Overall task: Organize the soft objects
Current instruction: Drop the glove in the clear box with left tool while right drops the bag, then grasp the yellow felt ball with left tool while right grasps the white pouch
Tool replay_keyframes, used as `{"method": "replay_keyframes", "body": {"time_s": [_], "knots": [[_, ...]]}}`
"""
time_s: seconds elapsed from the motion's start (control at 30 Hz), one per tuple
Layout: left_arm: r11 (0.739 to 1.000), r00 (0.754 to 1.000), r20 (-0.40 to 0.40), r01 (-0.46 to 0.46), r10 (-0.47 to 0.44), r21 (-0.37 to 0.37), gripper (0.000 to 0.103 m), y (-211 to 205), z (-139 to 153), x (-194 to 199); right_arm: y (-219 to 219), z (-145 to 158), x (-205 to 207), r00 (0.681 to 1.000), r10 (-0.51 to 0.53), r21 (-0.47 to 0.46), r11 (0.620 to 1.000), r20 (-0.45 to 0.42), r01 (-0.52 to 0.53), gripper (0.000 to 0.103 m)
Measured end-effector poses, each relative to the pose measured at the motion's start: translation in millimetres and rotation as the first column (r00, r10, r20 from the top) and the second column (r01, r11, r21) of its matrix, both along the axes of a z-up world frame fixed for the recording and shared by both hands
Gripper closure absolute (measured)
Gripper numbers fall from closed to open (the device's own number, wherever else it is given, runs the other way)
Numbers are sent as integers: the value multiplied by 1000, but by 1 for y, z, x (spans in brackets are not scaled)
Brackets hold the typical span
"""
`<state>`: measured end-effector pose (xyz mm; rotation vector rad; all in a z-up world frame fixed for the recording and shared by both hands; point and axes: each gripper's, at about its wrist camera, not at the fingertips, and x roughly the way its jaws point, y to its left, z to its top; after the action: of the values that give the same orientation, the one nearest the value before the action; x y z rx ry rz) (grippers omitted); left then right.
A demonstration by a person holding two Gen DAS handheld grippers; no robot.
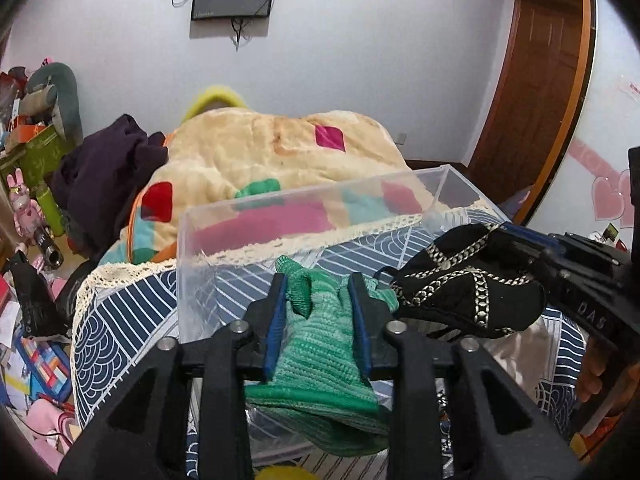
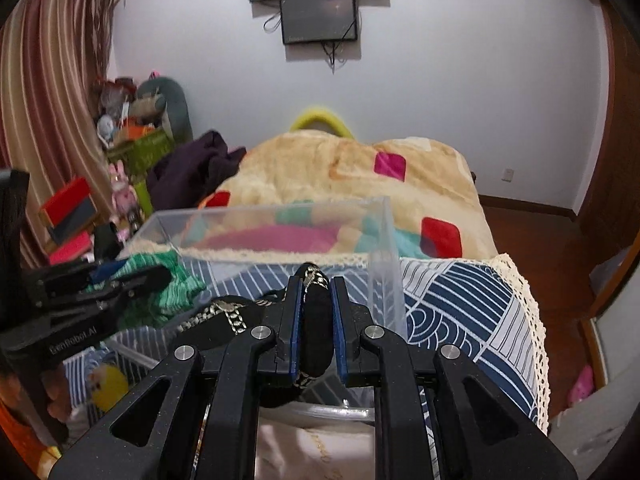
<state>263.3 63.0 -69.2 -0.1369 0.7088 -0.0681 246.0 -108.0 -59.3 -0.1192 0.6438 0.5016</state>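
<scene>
Left hand-held gripper (image 1: 320, 312) pinches a green knit glove (image 1: 320, 352), held above the near edge of the clear plastic bin (image 1: 304, 204) on the bed. Right hand-held gripper (image 2: 314, 320) is clamped on a black chain-trimmed pouch (image 2: 224, 320), just beside the glove. Bin interior looks bare.

Risks, judged:
- The two loads hang close together; the chain trim could snag the knit.
- Glove droops below the jaws and may catch the bin wall.
- A light bin on soft bedding could tip if bumped.
</scene>
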Motion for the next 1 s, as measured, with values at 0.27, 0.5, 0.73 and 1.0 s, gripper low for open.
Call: {"method": "replay_keyframes", "body": {"time_s": [0.27,0.5,0.73,1.0], "knots": [[1000,999,39,15,-15,-10,43,0,15,-15,-10,14,-19,999,23,26,999,28,-24,63],[999,992,123,4,-8,34,26,-4,41,-47,-22,35,-42,993,6,65,998,121,-14,35],[992,981,190,-72,51,105,1,0,46,-86,-37,41,-64,985,-17,66,998,175,6,19],[989,994,101,-62,48,136,1,5,11,-110,-48,5,-63,997,-21,29,999,69,19,12]]}}
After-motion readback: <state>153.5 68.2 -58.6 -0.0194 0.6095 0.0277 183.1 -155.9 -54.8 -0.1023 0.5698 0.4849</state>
